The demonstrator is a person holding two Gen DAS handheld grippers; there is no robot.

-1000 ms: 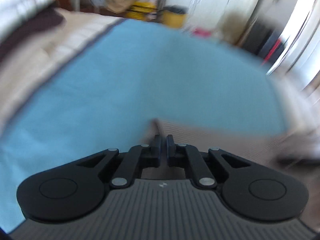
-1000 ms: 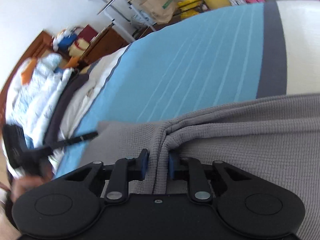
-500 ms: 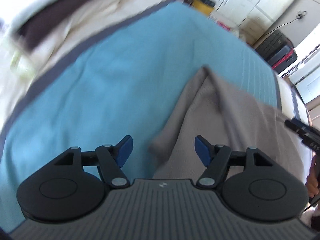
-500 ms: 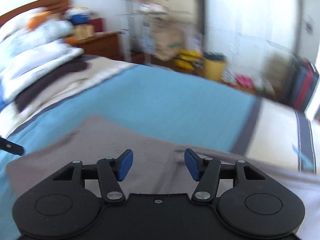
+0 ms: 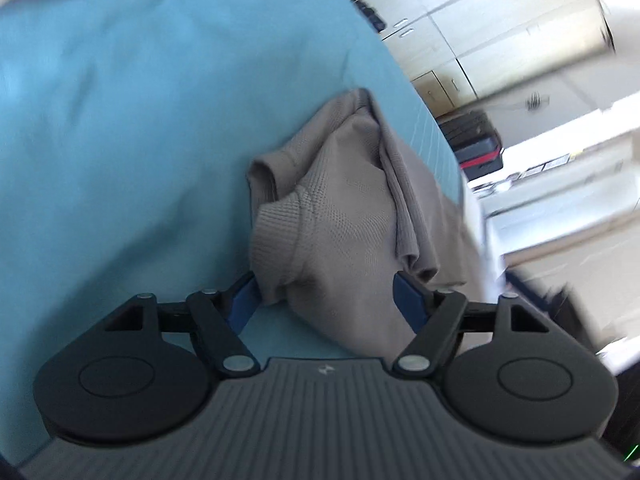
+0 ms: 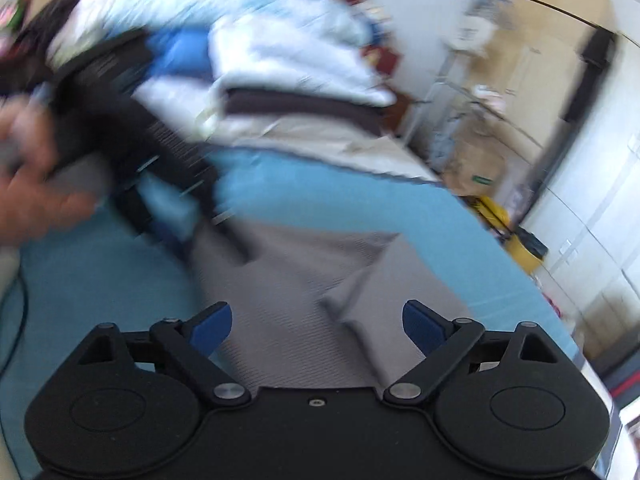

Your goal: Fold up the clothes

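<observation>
Blue-padded fingers (image 5: 242, 300) of the left gripper (image 5: 326, 300) stood spread wide, clamping nothing. Between them, and running on ahead of them, lay the grey knitted garment (image 5: 344, 216), bunched into loose folds on the blue bedspread (image 5: 120, 120). Its near hem sagged just inside the left-hand pad, and a rolled fold hung close to the right-hand pad; whether cloth touched either pad could not be told. A small pale logo sat on the ribbed grey body behind the fingers, too small to read. Beyond the garment, past the far edge of the bed, stood pale cupboards (image 5: 460, 40) and a dark suitcase with a red band (image 5: 476, 148).

Fingers (image 6: 212, 326) of the right gripper (image 6: 318, 326) were likewise parted wide and held nothing. The same grey garment (image 6: 304, 280) spread flat directly ahead of and under them, a raised crease pointing toward the right-hand pad. Ahead and to the left, blurred by motion, a hand (image 6: 28, 176) carried the other black gripper (image 6: 128, 120) over the garment's far edge. Farther ahead lay a heap of pale bedding (image 6: 280, 40). Off to the right sat a cardboard box (image 6: 480, 160) with a green label, its writing unreadable, and a yellow bin (image 6: 516, 236).
</observation>
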